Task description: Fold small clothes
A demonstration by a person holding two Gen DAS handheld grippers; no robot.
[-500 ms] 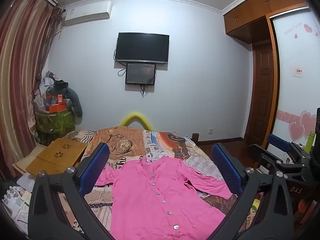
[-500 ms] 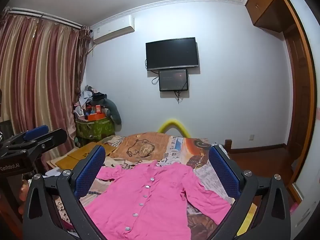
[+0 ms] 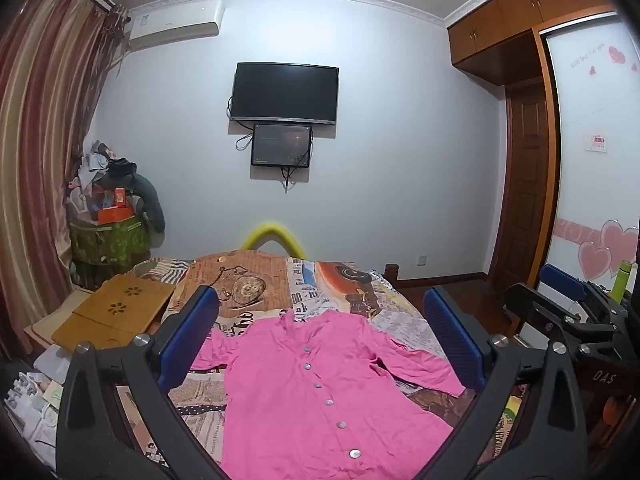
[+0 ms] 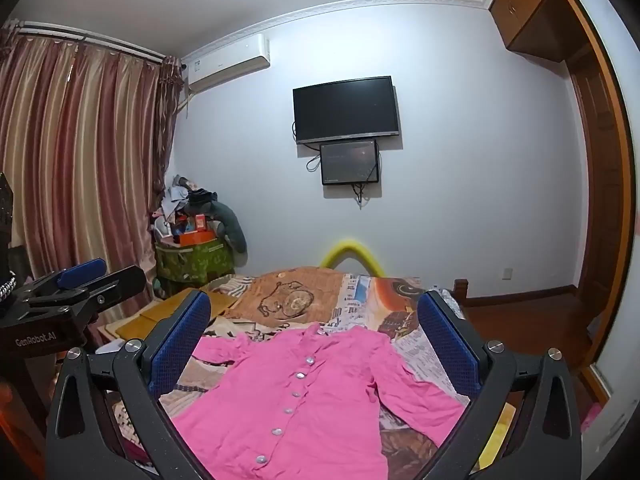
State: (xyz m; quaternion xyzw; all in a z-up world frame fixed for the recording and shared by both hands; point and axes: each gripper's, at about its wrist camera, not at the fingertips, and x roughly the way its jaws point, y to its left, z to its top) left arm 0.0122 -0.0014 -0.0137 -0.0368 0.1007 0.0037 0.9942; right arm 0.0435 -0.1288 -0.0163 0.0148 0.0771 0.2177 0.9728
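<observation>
A pink buttoned shirt (image 3: 320, 392) lies flat, front up, on the patterned bedspread (image 3: 256, 288), collar toward the far wall, sleeves spread to both sides. It also shows in the right wrist view (image 4: 304, 400). My left gripper (image 3: 320, 332) is open and empty, held above the shirt's near part. My right gripper (image 4: 314, 332) is open and empty, also above the shirt. The right gripper shows at the right edge of the left wrist view (image 3: 568, 304), and the left gripper at the left edge of the right wrist view (image 4: 76, 284).
A wooden lap desk (image 3: 112, 312) sits on the bed's left side. A green bin piled with clothes (image 3: 108, 240) stands by the curtains (image 3: 36, 160). A TV (image 3: 285, 94) hangs on the far wall. A wardrobe and door (image 3: 528, 200) are at the right.
Both grippers have shifted very slightly; the shirt lies as before and nothing was grasped.
</observation>
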